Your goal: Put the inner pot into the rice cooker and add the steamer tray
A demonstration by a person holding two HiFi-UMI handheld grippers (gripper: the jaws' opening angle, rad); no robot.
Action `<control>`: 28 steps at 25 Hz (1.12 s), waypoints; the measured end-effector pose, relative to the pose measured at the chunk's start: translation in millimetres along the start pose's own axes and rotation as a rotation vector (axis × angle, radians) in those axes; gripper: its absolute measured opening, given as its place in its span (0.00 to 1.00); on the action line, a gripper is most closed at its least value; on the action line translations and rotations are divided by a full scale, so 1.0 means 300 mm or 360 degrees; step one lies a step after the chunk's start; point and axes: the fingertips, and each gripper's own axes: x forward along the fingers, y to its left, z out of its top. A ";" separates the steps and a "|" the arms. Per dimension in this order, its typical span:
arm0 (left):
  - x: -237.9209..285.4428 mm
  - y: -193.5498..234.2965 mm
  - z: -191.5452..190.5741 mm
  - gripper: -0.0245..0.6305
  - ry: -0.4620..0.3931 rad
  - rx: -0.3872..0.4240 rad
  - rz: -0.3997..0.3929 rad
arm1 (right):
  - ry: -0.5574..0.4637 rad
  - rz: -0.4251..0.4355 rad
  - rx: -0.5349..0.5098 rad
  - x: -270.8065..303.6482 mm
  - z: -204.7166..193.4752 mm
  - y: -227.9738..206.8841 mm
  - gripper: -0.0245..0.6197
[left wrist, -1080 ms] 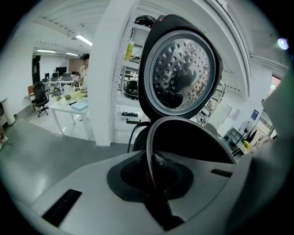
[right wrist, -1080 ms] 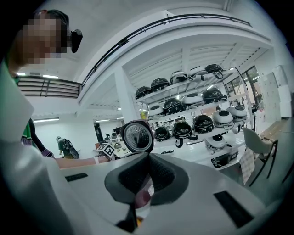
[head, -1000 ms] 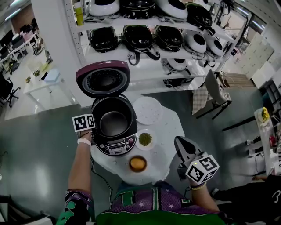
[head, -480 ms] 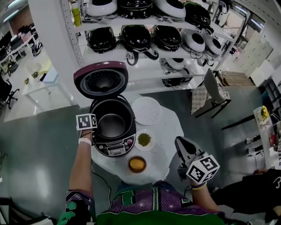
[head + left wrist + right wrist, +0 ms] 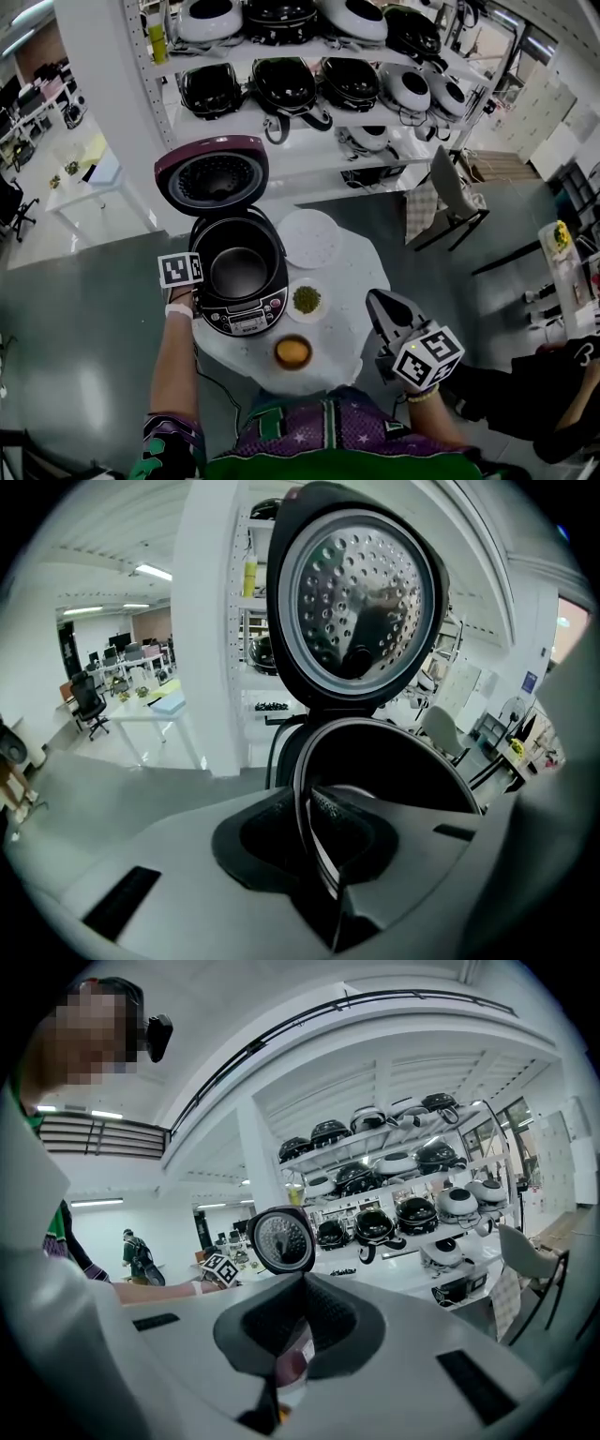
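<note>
1. On a round white table (image 5: 361,277): cooker (image 5: 246,317) with lid (image 5: 214,175) raised at the back, and pot (image 5: 239,270) seated inside it, mouth up.
2. Just right of the cooker, flat on the table: round white tray (image 5: 312,237). Touching the cooker or not, cannot tell.
3. Nearer the person: a bowl of green bits (image 5: 307,299) and a bowl of something orange (image 5: 292,352), the green one between the tray and the right tongs (image 5: 375,300).
4. Behind the table: shelves (image 5: 167,89) crowded with other cookers. To the right: a chair (image 5: 455,187). At the lower right edge: a dark-clad person (image 5: 544,394).
5. Against a second ago: pot already in the cooker then too. Tray and both bowls in the same spots, both tongs in the same places. Dark-clad person further into view.
6. Left tongs (image 5: 305,797): at the cooker's left side, angled down, jaws a little apart and just been opening. Pot rim running between the pads with a thin gap beside it, so no firm pinch.
7. Right tongs: off the table's right edge, well apart from the tray, jaws pressed together on nothing.
</note>
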 end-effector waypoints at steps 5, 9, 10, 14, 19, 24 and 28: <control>-0.052 0.009 0.008 0.15 -0.0067 -0.0035 -0.0016 | -0.0006 -0.0005 -0.0002 -0.004 0.015 0.013 0.05; -0.091 0.003 -0.010 0.15 -0.0106 -0.0050 -0.0033 | -0.0019 0.0009 -0.0013 -0.007 0.020 0.037 0.05; -0.104 0.002 -0.013 0.15 -0.0121 -0.0051 -0.0037 | -0.0023 0.0014 -0.0018 -0.007 0.021 0.044 0.05; -0.171 -0.007 -0.005 0.15 -0.0197 -0.0043 -0.0052 | -0.0043 0.0032 -0.0034 -0.006 0.030 0.073 0.05; -0.295 -0.026 0.022 0.15 -0.0327 -0.0043 -0.0086 | -0.0076 0.0064 -0.0061 -0.004 0.056 0.125 0.05; -0.432 -0.069 0.038 0.15 -0.0484 -0.0027 -0.0133 | -0.0114 0.0078 -0.0084 -0.002 0.083 0.170 0.05; -0.556 -0.141 0.056 0.15 -0.0657 -0.0008 -0.0216 | -0.0151 0.0088 -0.0114 -0.003 0.129 0.196 0.05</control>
